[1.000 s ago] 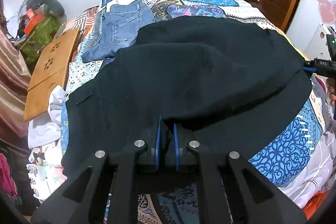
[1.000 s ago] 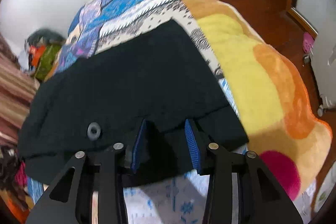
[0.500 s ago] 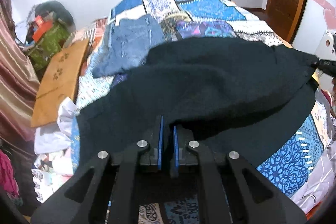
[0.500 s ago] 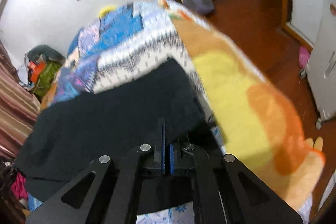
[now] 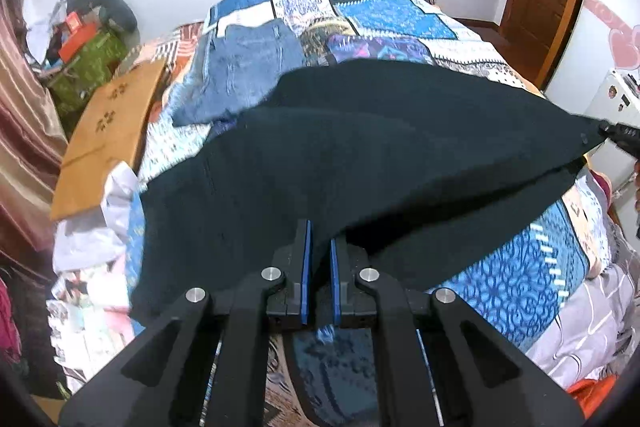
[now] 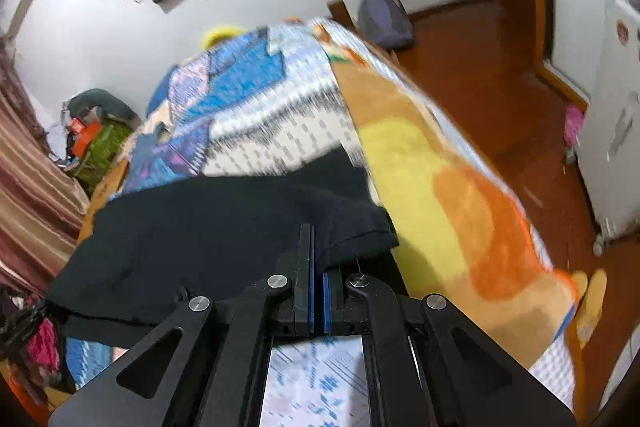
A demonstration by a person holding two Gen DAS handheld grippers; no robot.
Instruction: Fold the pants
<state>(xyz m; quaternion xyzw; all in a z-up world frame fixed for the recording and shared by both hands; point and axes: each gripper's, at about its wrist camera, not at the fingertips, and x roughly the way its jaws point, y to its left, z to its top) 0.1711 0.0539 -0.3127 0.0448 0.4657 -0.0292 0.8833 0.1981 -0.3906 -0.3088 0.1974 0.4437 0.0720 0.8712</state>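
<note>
Black pants (image 5: 392,147) lie across a patchwork bed (image 5: 384,15). My left gripper (image 5: 319,259) is shut on the near edge of the pants' top layer and holds it lifted. My right gripper (image 6: 316,267) is shut on the other corner of the same black pants (image 6: 224,223), also lifted off the bed. In the left wrist view the right gripper's tip (image 5: 620,137) shows at the far right, pulling the cloth taut. A lower layer of the pants stays flat on the bed.
Folded blue jeans (image 5: 244,71) lie on the bed beyond the pants. A wooden board (image 5: 108,131) leans at the bed's left side, by a heap of bags (image 5: 88,43). An orange-yellow blanket (image 6: 444,195) hangs off the bed's right edge over a wooden floor.
My right gripper closed on the pants' corner. Both grippers then rose, lifting the top layer of the pants off the bed and stretching it between them.
</note>
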